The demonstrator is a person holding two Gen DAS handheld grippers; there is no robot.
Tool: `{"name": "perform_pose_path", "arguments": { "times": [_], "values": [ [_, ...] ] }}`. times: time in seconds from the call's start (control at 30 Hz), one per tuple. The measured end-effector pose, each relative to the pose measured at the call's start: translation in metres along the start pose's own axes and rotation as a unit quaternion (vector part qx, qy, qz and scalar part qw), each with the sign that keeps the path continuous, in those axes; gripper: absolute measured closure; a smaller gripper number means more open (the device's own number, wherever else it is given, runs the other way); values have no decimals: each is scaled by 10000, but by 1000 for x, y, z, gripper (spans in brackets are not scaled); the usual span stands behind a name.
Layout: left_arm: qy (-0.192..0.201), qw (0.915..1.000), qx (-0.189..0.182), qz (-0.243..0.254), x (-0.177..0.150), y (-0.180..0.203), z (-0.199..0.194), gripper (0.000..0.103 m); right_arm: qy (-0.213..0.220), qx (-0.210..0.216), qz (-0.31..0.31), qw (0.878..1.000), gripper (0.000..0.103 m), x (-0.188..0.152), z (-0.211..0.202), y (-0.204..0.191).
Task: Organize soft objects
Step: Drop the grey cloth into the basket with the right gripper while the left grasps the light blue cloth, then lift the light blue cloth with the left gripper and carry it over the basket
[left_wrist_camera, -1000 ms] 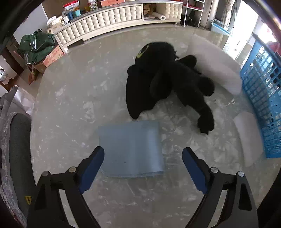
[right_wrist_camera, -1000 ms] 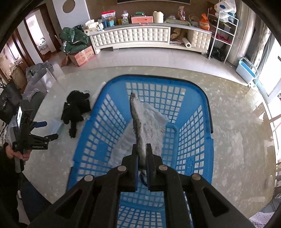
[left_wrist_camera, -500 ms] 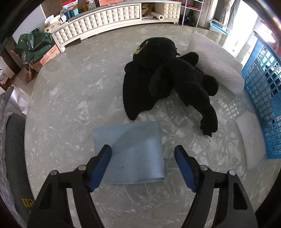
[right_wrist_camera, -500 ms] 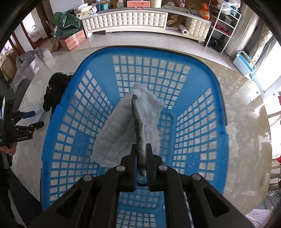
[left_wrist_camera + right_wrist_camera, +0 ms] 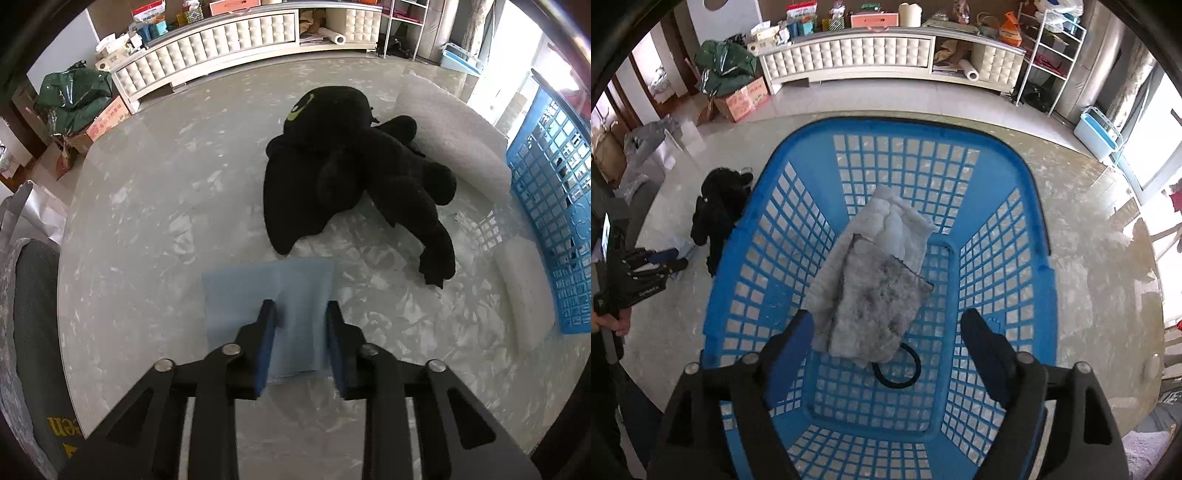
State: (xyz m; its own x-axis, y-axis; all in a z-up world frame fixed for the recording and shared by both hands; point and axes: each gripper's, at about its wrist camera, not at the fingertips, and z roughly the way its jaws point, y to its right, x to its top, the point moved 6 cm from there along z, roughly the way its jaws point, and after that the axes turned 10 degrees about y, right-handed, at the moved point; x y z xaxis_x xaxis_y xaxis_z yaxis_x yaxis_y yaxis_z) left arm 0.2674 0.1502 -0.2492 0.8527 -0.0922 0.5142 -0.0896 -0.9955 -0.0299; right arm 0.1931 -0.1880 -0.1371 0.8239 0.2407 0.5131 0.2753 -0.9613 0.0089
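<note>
In the left wrist view a folded light blue cloth (image 5: 258, 291) lies flat on the marble table. My left gripper (image 5: 299, 314) is down over its near half, jaws narrowed with cloth between them. A black plush toy (image 5: 354, 166) lies beyond. In the right wrist view my right gripper (image 5: 890, 328) is open above the blue basket (image 5: 1039, 258). A grey mottled cloth (image 5: 879, 302) lies in the basket on a white towel (image 5: 894, 225), with a black hair tie (image 5: 897, 369) beside it.
A white fluffy cushion (image 5: 454, 136) lies behind the plush. A white folded pad (image 5: 524, 291) lies by the basket wall (image 5: 554, 184). The plush (image 5: 718, 206) and the left gripper (image 5: 653, 262) show left of the basket. A grey chair (image 5: 33, 332) stands at the table's left edge.
My right gripper has opened and let go of the grey cloth, which now lies flat in the basket. My left gripper has dropped onto the blue cloth and narrowed its jaws.
</note>
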Motion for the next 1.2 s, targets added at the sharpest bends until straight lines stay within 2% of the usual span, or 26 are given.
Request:
{"name": "perform_pose_path", "arguments": {
  "times": [0.03, 0.07, 0.1, 0.4, 0.63, 0.77, 0.97, 1.1, 1.2],
  "values": [
    [-1, 10000, 0, 6, 0, 2, -1, 93, 14, 1, 36, 10000, 16, 0, -2, 1],
    [2, 10000, 33, 7, 0, 2, -2, 94, 17, -3, 70, 10000, 10, -1, -4, 3],
    [-2, 9999, 110, 13, 0, 3, -3, 94, 12, -31, 89, 10000, 8, -3, -6, 5],
    [131, 9999, -43, -51, -3, 5, -28, 95, 68, -25, 209, 9998, 8, -9, -19, 17],
    [416, 9990, -138, 20, 2, 15, -78, 95, 122, 28, 252, 9996, 4, -16, -35, 15],
    [573, 9983, -63, 74, 6, 23, -105, 95, 251, -9, 272, 9993, 0, -20, -50, 17],
    [867, 9957, -264, 196, 18, 52, -148, 95, 390, -42, 372, 9985, 0, -30, -65, 24],
    [1018, 9936, -347, 338, 25, 78, -173, 95, 538, -238, 388, 9975, 0, -39, -76, 36],
    [1074, 9919, -555, 388, 30, 98, -184, 95, 562, -427, 443, 9965, 0, -44, -78, 45]
  ]
}}
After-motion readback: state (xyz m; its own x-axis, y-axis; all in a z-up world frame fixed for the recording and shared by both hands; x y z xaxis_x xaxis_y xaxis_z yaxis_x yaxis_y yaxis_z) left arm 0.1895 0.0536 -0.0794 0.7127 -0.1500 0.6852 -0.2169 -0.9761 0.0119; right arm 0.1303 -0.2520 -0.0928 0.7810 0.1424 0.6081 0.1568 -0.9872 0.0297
